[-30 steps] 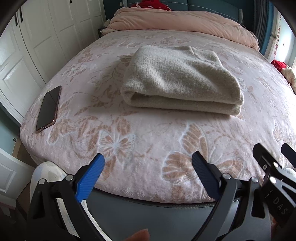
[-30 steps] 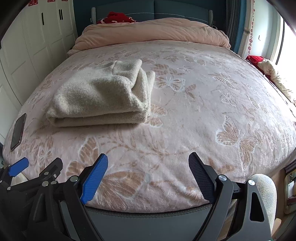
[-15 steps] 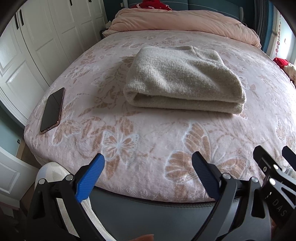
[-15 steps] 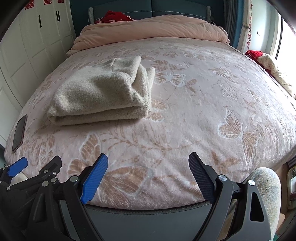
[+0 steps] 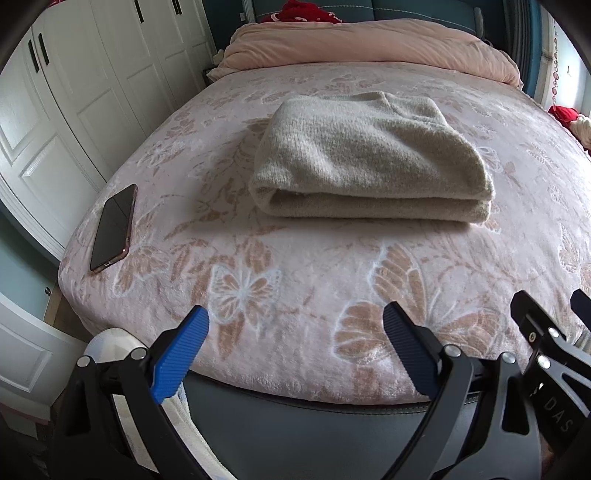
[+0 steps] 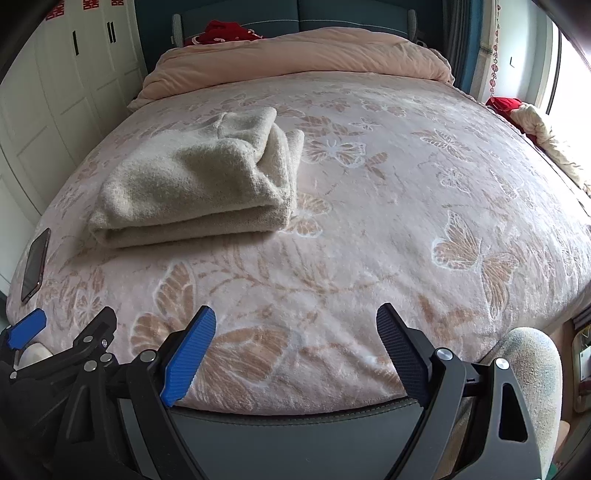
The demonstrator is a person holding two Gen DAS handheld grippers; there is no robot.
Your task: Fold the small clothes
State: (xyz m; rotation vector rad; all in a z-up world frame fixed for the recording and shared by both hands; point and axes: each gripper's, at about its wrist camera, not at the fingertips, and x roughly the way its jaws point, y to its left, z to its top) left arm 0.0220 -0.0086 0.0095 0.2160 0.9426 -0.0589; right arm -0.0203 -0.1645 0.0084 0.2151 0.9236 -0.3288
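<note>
A cream knitted garment (image 5: 369, 158) lies folded into a thick rectangle on the pink butterfly-patterned bed cover (image 5: 295, 280); the right wrist view shows the same garment (image 6: 199, 184) left of centre. My left gripper (image 5: 295, 328) hangs over the bed's near edge, well short of the garment, open with nothing between its blue fingers. Over that same edge, further right, my right gripper (image 6: 295, 325) is also open and empty. Part of the left gripper (image 6: 27, 330) shows at the lower left of the right wrist view.
A dark phone (image 5: 112, 227) lies near the bed's left edge. A pink duvet (image 5: 369, 44) is bunched at the headboard with red cloth (image 6: 225, 33) behind it. White wardrobe doors (image 5: 74, 92) line the left side. More clothes (image 6: 543, 133) lie at the right.
Both views have shifted slightly, so the garment sits a little lower and nearer in frame. The garment and phone have not moved, and both grippers stay open.
</note>
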